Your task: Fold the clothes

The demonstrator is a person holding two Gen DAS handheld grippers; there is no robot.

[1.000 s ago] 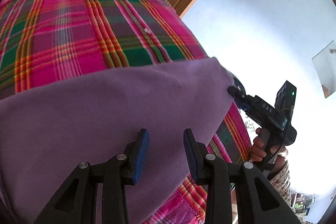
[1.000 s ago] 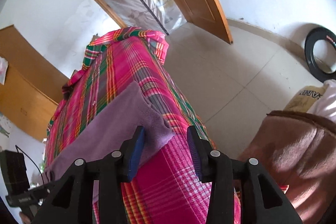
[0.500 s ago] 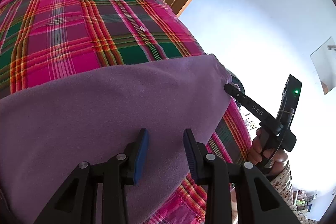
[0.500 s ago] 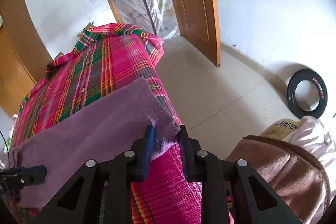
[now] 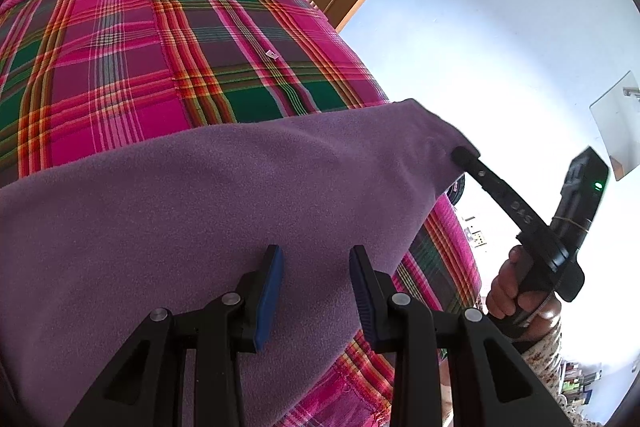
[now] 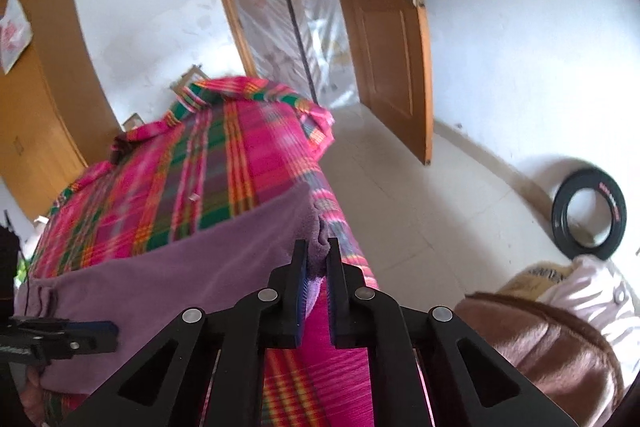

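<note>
Lying on plaid sheet [image 5: 120, 39], fuzzy purple cloth [image 5: 180, 207], corner between right gripper [image 6: 317, 259] jaws, left gripper [image 5: 314, 271] jaws apart.

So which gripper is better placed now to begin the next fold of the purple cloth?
Probably the right gripper: it is shut on a corner of the purple cloth. The left gripper is open above the cloth and grips nothing.

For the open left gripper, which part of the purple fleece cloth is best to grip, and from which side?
Probably the near left corner of the purple fleece cloth, opposite the corner that the right gripper pinches. The left gripper hangs open above the cloth's flat middle, which offers no edge; approach from the near hem, one finger beneath.
</note>
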